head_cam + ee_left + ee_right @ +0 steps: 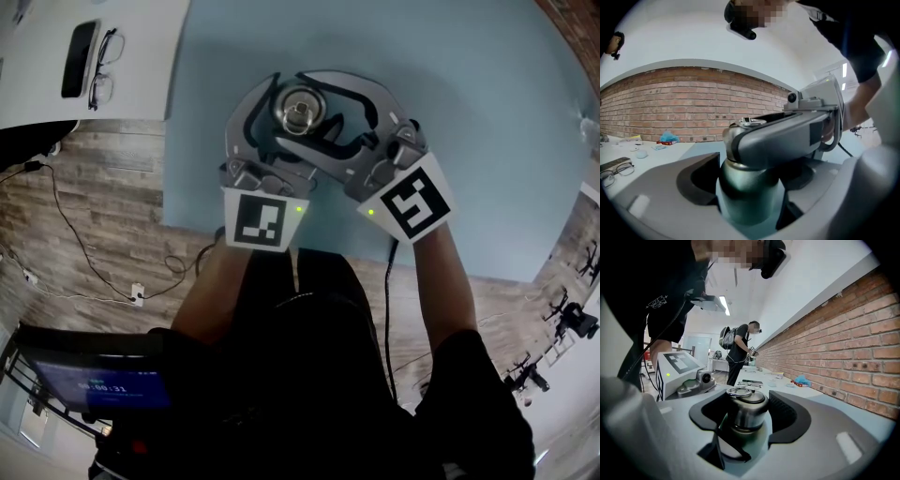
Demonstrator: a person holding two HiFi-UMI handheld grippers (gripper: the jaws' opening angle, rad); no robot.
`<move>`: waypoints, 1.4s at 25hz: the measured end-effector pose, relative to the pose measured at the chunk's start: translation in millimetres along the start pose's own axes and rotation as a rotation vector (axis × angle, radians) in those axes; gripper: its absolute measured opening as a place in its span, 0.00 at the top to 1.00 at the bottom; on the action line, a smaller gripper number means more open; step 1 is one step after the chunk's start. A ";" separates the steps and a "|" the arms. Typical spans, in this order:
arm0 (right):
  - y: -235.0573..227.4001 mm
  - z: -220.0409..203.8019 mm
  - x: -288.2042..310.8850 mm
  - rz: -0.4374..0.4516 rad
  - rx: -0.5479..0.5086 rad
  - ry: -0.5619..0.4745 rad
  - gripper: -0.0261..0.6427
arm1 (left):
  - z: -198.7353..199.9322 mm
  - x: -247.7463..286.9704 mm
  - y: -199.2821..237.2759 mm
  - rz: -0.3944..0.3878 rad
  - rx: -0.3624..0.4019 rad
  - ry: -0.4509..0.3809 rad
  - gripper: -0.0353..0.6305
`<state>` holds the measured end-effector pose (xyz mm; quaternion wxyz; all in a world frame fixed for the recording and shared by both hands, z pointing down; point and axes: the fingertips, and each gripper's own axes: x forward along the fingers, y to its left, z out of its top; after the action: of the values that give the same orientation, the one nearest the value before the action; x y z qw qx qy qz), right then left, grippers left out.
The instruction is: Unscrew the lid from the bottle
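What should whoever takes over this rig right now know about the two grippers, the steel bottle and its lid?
Grippers: the left gripper has its jaws closed on the body of the steel bottle, which stands upright on the light blue table. The right gripper has its jaws closed round the lid, above the left one's jaws.
Done: both grips are set. The lid sits on the neck; whether it has been turned at all cannot be told.
Left: probably twist the lid with the right gripper while the left steadies the bottle, then lift the lid clear.
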<state>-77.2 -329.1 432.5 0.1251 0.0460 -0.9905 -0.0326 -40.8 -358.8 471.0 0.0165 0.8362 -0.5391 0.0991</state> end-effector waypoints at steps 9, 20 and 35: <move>1.1 0.7 0.5 0.007 -0.009 -0.006 0.56 | 0.3 -1.9 -2.9 -0.101 0.018 -0.025 0.40; 1.0 4.1 1.5 0.049 0.014 -0.053 0.57 | -1.4 -4.7 -7.2 -0.270 0.052 -0.046 0.40; -0.1 8.7 2.4 0.098 0.037 -0.092 0.57 | -3.5 -6.8 -8.8 -0.395 0.060 -0.042 0.40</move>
<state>-81.7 -328.9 424.7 0.0800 -0.0016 -0.9967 -0.0104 -36.1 -348.5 473.8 -0.0003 0.9278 -0.3614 0.0926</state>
